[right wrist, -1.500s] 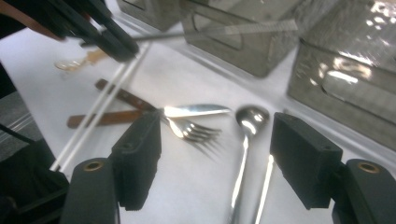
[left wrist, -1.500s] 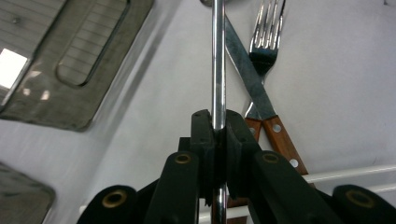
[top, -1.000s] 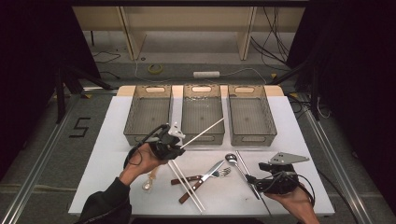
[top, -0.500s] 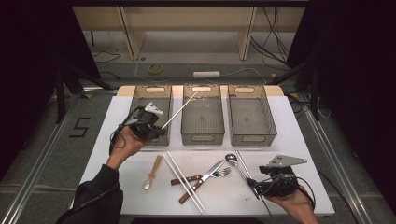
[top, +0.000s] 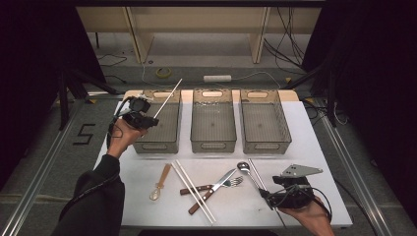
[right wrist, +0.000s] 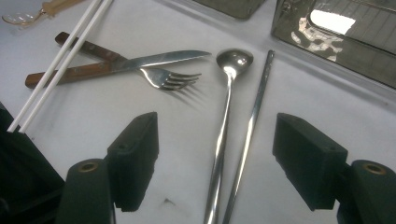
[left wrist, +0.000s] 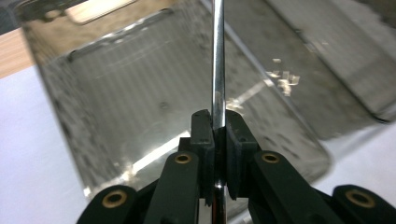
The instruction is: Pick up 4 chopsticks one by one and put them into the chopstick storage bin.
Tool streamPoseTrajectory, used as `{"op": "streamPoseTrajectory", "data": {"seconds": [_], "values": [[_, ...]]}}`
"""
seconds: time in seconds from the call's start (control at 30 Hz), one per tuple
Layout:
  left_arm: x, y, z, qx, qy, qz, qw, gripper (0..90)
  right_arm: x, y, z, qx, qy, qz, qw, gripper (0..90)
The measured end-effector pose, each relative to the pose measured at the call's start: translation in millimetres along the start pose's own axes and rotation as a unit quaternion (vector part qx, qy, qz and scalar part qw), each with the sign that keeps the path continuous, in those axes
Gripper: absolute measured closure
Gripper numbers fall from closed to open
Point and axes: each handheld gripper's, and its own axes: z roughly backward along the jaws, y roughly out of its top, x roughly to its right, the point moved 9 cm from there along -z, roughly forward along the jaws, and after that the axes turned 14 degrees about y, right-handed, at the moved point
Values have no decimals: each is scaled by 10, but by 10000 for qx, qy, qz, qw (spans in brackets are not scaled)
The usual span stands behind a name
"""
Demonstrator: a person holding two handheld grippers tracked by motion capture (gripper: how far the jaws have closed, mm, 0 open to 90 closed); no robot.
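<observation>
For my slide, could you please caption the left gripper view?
Left tool shut on a thin shiny metal chopstick, held over the leftmost clear grey plastic bin on the white table.

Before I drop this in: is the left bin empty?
Empty: the left bin shows a bare mesh floor, and the metal chopstick is above it.
</observation>
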Motion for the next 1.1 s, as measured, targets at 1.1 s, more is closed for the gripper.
{"op": "streamPoseTrajectory", "data": {"seconds": [1.1], "values": [[-277, -243, -529, -597, 410, 470, 9963, 806, -16, -21, -38, -143, 53, -31, 9999, 324]]}}
